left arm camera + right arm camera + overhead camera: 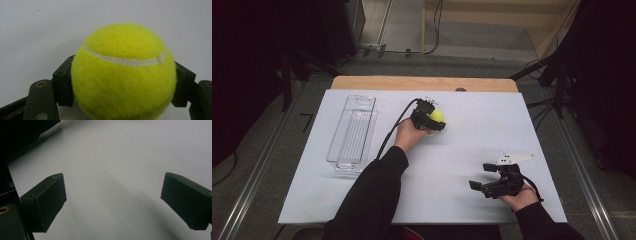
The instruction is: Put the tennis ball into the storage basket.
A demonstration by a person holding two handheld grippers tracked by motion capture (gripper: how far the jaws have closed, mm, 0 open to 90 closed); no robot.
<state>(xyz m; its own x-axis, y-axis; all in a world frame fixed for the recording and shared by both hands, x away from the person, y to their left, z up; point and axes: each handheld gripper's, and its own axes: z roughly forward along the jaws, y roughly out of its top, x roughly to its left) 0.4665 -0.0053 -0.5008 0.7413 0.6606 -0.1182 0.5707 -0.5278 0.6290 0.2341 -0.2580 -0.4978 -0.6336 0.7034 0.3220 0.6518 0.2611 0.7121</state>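
Around your work area: one clear tray and a bare white surface.

You have a clear plastic tray (350, 133) lying lengthwise on the left part of the white tabletop (472, 140) (nothing visible inside it), well apart from everything else. A strip of bare wood (422, 82) edges the tabletop's far side. Beyond it you can see grey floor (412, 60), dark stands and loose cables (434, 30).
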